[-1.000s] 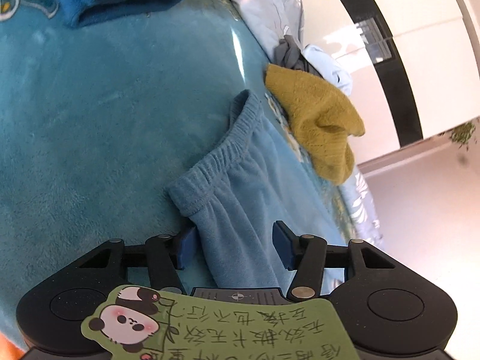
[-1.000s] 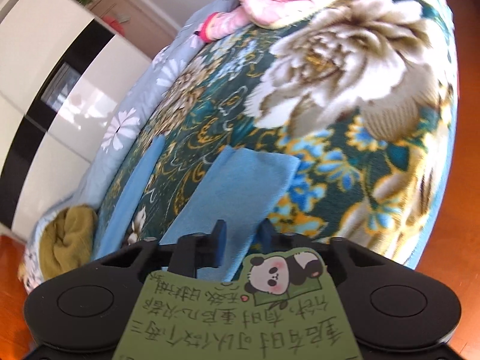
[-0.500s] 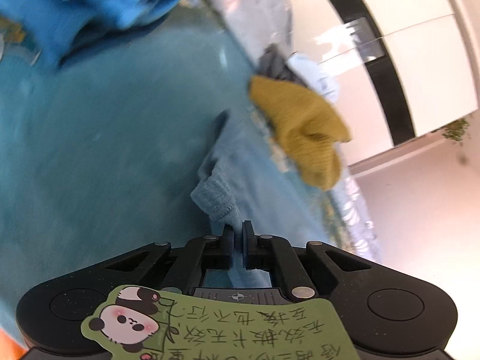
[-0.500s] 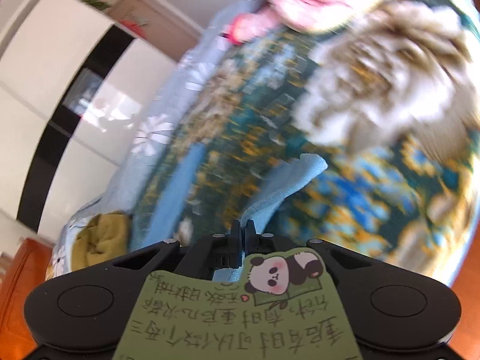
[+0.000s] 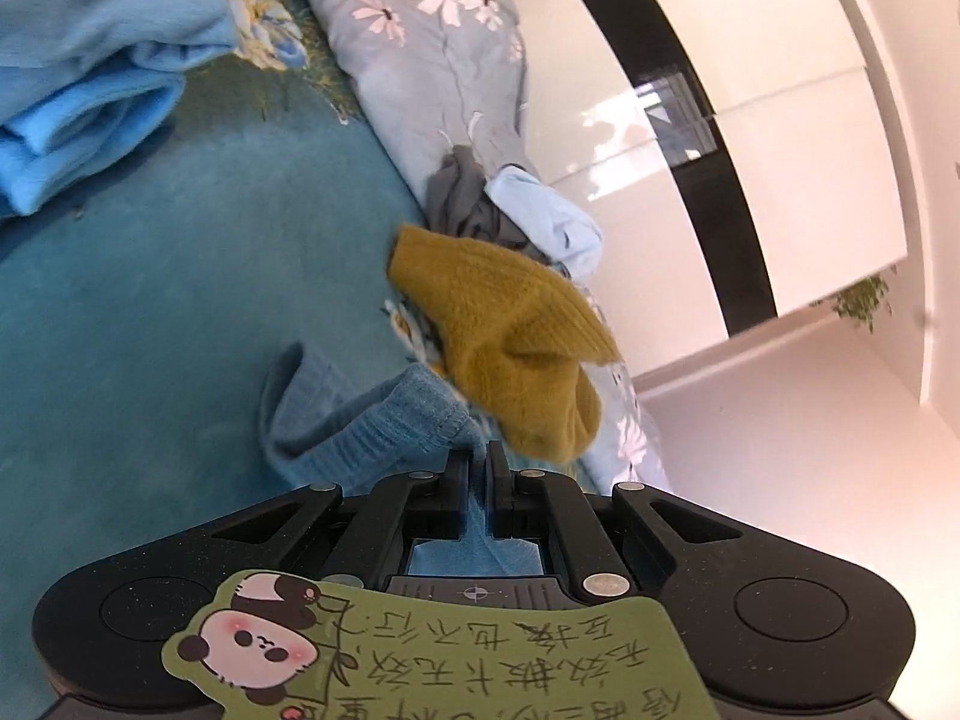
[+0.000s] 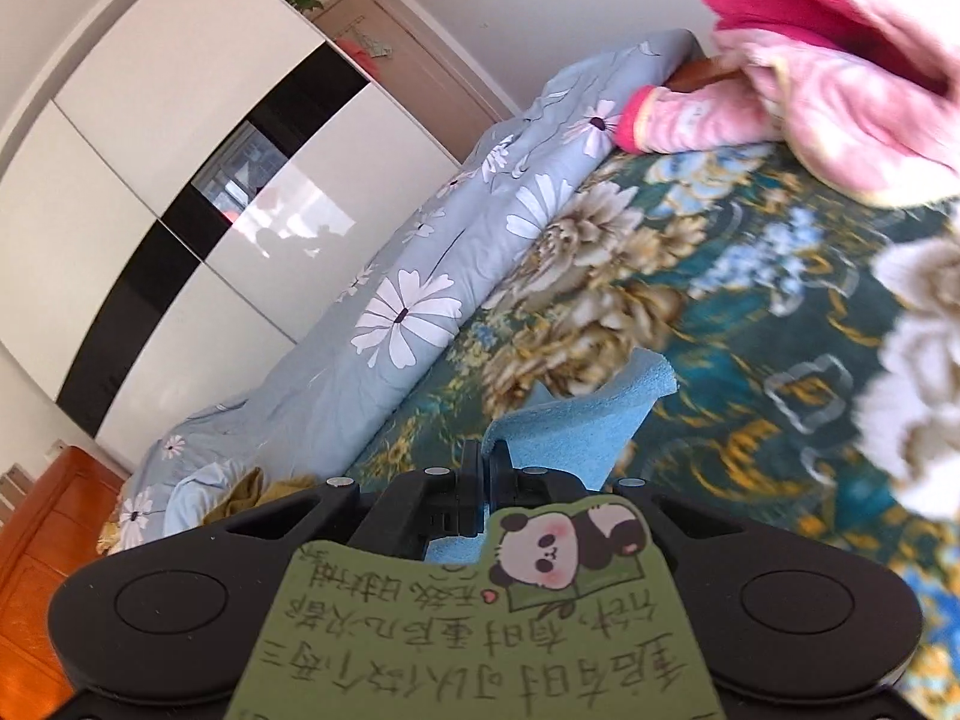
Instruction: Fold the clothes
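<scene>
bed [image 6: 690,324] with a flowery green-blue blanket, big white wardrobe [image 6: 198,138] behind | blue pants [image 5: 360,420] lifted off the bed at both ends | yellow sweater [image 5: 510,330] just beside them | left gripper [image 5: 480,459] jaws clamped on the waistband | right gripper [image 6: 485,462] jaws clamped on the leg end

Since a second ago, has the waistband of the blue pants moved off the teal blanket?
Yes. The waistband, pinched in the shut left gripper, has been pulled up off the teal blanket and now bunches just below the mustard sweater.
</scene>
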The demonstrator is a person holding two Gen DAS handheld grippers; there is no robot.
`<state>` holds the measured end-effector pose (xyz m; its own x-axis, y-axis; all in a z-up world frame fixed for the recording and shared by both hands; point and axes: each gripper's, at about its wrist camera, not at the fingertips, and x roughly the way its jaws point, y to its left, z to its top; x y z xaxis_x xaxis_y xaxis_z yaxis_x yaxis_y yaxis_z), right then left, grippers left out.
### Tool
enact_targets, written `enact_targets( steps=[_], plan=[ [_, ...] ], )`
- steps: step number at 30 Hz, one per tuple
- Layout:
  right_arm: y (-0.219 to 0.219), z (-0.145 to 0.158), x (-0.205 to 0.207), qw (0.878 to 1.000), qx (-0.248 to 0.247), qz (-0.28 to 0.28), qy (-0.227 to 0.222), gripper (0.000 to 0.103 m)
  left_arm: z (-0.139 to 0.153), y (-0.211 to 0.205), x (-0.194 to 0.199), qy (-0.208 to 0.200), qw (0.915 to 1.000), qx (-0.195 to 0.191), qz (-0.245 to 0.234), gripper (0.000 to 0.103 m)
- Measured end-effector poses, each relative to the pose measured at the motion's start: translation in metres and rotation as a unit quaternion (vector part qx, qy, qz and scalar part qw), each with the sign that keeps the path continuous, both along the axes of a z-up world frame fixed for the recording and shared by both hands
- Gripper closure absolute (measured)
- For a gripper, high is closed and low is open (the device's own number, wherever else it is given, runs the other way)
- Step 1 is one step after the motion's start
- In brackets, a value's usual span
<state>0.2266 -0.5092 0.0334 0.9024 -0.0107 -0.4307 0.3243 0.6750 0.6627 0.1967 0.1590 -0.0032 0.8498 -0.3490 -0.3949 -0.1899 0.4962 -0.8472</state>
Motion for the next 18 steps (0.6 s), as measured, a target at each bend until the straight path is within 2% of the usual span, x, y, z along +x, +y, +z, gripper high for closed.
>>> enact_targets(
  steps=[3, 9, 18],
  plan=[
    [0.005, -0.003, 0.040, 1.000, -0.010, 0.002, 0.018, 0.099, -0.006, 0.002, 0.023, 0.005, 1.0000, 0.006, 0.006, 0.100],
    [0.017, -0.031, 0.116, 0.998, -0.018, 0.008, 0.067, 0.099, -0.028, 0.006, 0.066, 0.029, 0.9992, 0.009, 0.025, 0.100],
    [0.036, -0.070, 0.194, 0.990, -0.051, 0.034, 0.128, 0.099, -0.065, 0.010, 0.100, 0.066, 0.9965, 0.017, 0.049, 0.100]
  ],
)
